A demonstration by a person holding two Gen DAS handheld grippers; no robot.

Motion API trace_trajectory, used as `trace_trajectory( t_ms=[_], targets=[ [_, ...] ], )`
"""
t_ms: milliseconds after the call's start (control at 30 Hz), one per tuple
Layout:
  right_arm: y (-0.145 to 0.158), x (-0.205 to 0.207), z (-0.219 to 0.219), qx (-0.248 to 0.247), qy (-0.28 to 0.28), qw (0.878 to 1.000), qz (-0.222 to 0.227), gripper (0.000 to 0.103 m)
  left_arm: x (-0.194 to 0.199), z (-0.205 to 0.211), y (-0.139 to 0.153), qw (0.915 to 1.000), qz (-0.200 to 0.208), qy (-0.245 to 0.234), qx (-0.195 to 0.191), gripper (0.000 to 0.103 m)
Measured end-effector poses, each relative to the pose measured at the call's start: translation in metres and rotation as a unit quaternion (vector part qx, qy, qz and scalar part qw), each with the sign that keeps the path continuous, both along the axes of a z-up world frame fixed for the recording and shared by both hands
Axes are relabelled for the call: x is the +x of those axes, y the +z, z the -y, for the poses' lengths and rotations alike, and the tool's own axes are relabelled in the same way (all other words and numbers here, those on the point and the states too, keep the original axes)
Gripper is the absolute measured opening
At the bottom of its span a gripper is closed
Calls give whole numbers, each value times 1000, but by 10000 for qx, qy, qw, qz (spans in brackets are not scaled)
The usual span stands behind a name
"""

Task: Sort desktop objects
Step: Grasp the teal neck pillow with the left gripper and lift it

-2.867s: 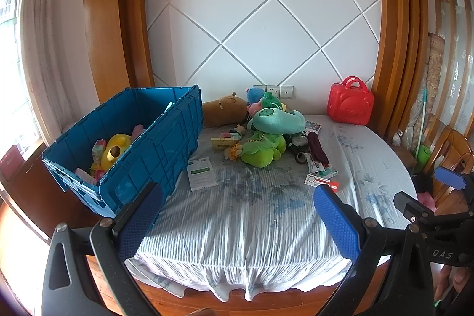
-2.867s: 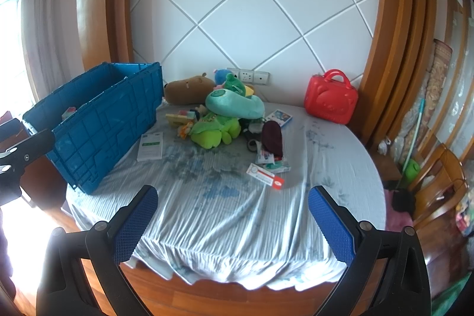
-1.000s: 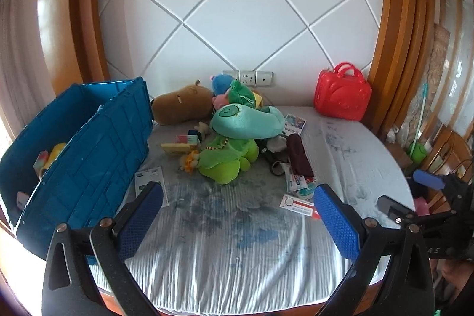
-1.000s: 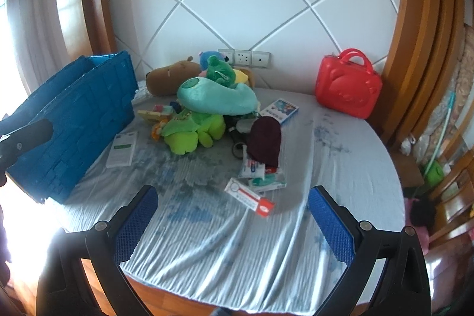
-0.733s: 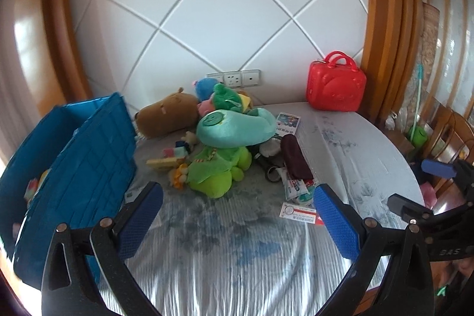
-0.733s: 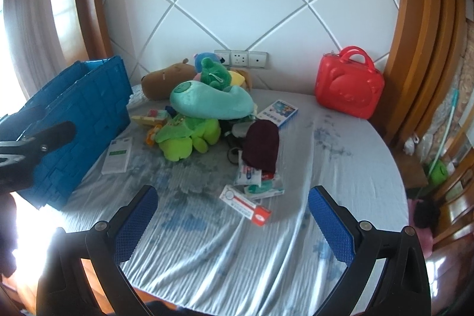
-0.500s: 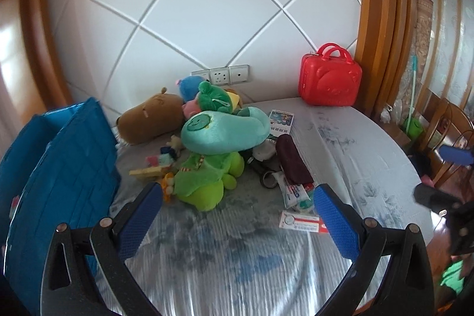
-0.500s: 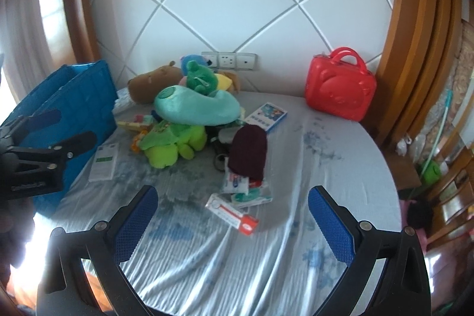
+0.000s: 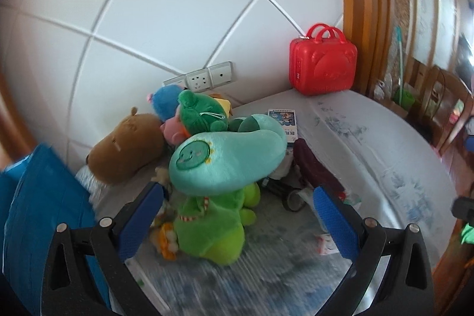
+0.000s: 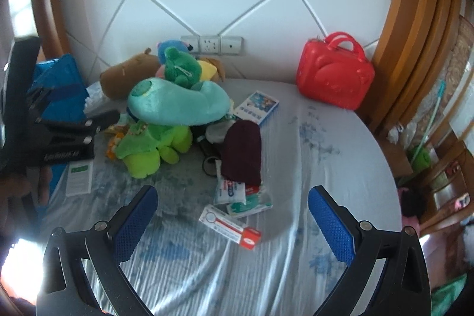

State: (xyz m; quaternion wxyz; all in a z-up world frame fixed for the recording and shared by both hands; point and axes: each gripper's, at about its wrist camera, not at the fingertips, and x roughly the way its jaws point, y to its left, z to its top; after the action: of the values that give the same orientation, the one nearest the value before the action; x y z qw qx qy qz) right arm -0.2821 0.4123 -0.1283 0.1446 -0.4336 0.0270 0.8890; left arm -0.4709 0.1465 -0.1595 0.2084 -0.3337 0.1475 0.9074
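Note:
A pile of toys sits mid-table: a teal neck pillow (image 9: pixel 225 159) (image 10: pixel 177 102) lies on a lime-green plush (image 9: pixel 210 224) (image 10: pixel 151 144), with a brown capybara plush (image 9: pixel 127 147) (image 10: pixel 127 73) and a dark green plush (image 9: pixel 201 114) behind. My left gripper (image 9: pixel 237 212) is open, its blue pads flanking the lime plush and pillow without touching. My right gripper (image 10: pixel 231 212) is open above a red-and-white box (image 10: pixel 229 227), next to a maroon beanie (image 10: pixel 241 151). The left gripper's body (image 10: pixel 59 135) shows at the left of the right wrist view.
A blue crate (image 9: pixel 32 212) (image 10: pixel 56 88) stands at the table's left. A red toy suitcase (image 9: pixel 323 61) (image 10: pixel 333 79) sits at the back right by the wall. A picture booklet (image 10: pixel 256 105), wipes packs (image 10: pixel 231 188) and a leaflet (image 10: pixel 78 178) lie on the cloth. Wooden chairs (image 9: pixel 444 108) stand right.
My left gripper has moved forward to the toy pile, so the plush now sits between its open pads. My right gripper has also come closer over the table.

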Motion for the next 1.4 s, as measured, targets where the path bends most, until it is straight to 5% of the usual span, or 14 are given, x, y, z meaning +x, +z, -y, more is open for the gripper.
trace_trajectory(
  t_ms=[367,533,700,867,1067,1133,1267,1400],
  targets=[
    [-40,-39,-22,-165,-301,9984,456,103,-83,-37,-61,9931,-182,-805,-828,103],
    [-64,-51,-37,-350,-291,9968,653,103,-107,-59,-102,9738,-497,-1196,-1868,103],
    [-74,-54,-47,-454,-349,9956,737,103,-117,-77,-117,9611,-450,-1753,-2086,103],
    [-74,-59,-53,-484,-431,9954,709,103,-118,-95,-140,9331,-394,-2471,-2581,103],
    [-77,-62,-50,-504,-427,9951,732,103,-117,-94,-156,9233,-494,-2583,-2798,103],
    [-76,-61,-50,-491,-434,9952,722,103,-118,-91,-152,9302,-448,-2514,-2637,101],
    [-73,-59,-49,-469,-454,9954,697,103,-120,-80,-139,9446,-334,-2352,-2263,75],
    [-69,-58,-45,-440,-422,9960,649,103,-114,-67,-122,9573,-350,-2114,-1941,63]
  ],
)
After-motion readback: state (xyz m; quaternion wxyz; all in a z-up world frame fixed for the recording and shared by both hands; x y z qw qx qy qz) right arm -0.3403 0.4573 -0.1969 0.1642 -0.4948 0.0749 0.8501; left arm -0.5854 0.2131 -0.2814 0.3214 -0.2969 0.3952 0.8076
